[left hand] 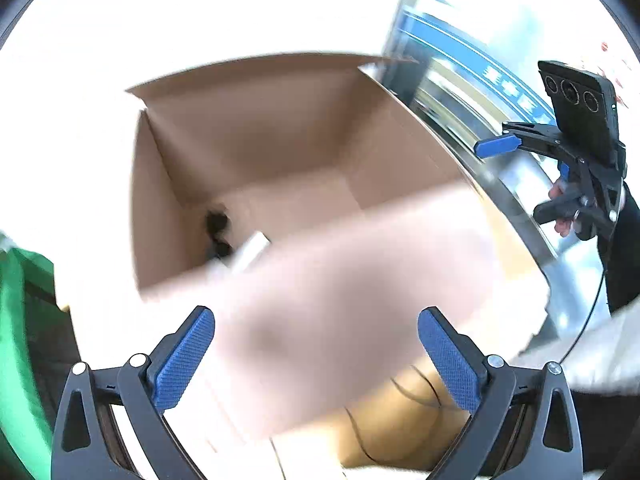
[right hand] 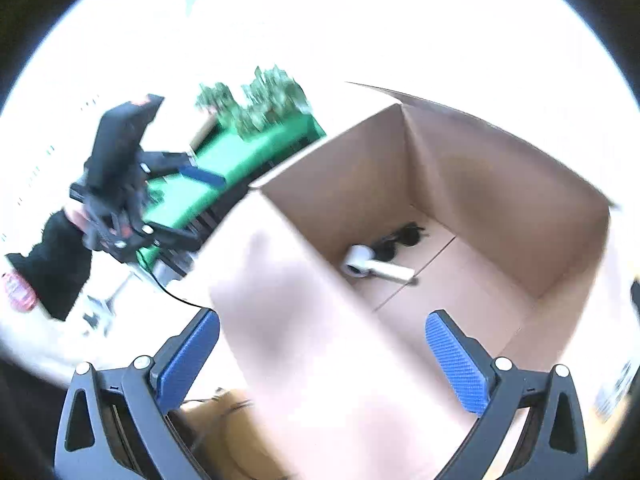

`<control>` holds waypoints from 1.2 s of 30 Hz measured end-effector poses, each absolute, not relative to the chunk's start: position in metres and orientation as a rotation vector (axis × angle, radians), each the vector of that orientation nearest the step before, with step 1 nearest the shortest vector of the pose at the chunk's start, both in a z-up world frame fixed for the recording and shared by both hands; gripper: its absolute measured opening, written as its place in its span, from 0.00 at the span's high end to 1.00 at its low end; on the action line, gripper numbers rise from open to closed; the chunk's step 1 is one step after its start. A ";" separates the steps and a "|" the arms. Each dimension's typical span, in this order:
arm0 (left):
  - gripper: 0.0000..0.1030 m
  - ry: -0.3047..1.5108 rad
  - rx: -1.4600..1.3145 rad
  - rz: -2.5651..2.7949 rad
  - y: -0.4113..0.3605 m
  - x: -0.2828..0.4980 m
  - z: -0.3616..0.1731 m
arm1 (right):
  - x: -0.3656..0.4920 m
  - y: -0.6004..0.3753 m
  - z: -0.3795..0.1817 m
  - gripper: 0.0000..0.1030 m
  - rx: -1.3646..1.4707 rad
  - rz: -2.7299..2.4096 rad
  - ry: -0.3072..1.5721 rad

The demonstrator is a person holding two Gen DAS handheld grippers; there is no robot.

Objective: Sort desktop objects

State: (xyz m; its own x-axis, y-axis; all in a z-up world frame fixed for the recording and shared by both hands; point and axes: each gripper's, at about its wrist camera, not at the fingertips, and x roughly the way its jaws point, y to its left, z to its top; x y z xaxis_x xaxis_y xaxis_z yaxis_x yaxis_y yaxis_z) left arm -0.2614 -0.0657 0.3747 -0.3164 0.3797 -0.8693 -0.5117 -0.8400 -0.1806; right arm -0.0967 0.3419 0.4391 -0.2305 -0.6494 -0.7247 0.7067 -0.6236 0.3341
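A: Background's blown-out white, green planter (right hand: 256, 152) with plants behind. Any readable text?

B: Blue sign strip (left hand: 508, 88) with white marks, too blurred to read.

A: Objects?

B: Open brown cardboard box (left hand: 256, 128). On its floor by one wall, a white tape roll (right hand: 360, 261) touching a white stick-shaped item (right hand: 394, 271), black clump (right hand: 402, 236) just beside.

A: Grippers?

B: Left gripper (left hand: 316, 354) spread wide, empty, above the near flap. Right gripper (right hand: 322, 356) likewise released, holding nothing.

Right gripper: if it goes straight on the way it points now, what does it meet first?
Probably the near flap of the cardboard box, lying between the open right gripper fingers; depth is unclear.
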 end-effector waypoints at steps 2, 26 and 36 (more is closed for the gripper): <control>0.00 0.123 -1.430 2.097 -0.060 -0.227 0.346 | -0.054 0.358 0.412 0.00 1.163 -1.920 -0.018; 0.04 -0.016 -1.581 2.096 0.017 -0.235 0.166 | -0.157 0.440 0.295 0.00 1.228 -2.350 -0.626; 0.01 0.077 -1.582 2.083 -0.004 -0.203 0.121 | -0.025 0.400 0.292 0.00 1.111 -2.261 -0.507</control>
